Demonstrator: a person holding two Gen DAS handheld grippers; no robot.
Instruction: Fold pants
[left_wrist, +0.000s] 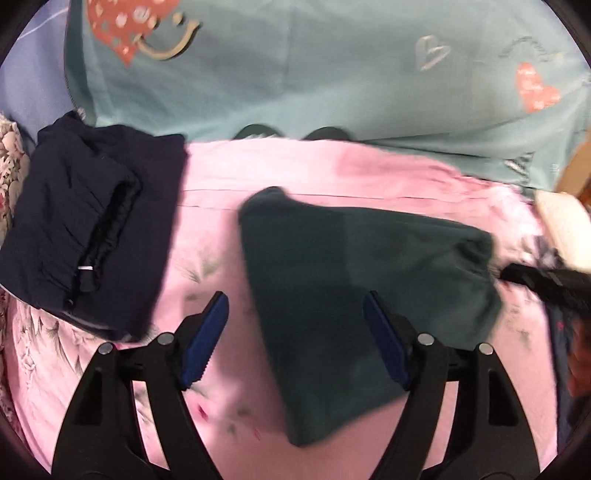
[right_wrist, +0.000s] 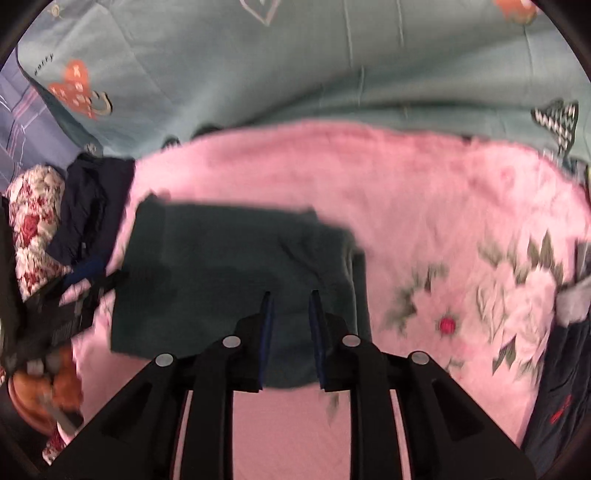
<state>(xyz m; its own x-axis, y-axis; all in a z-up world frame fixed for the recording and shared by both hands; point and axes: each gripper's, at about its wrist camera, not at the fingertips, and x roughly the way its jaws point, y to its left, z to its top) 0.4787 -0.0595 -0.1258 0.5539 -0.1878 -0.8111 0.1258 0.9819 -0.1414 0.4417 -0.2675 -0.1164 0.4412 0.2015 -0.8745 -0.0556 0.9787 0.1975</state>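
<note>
Left wrist view: left gripper (left_wrist: 295, 306), jaws wide apart and empty, angles down over the folded green pants (left_wrist: 354, 288) at centre frame; right gripper (right_wrist: 290, 295), jaws narrowly apart, clamps nothing.

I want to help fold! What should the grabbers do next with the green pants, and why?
Probably lift both grippers away. The green pants already lie folded flat on the pink blanket, the left gripper stands open over them, and the right gripper seems to pinch nothing.

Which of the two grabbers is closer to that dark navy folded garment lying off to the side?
Left. The left gripper hangs open just beside the navy garment. The right gripper is over the green pants' far edge, farther away.
</note>
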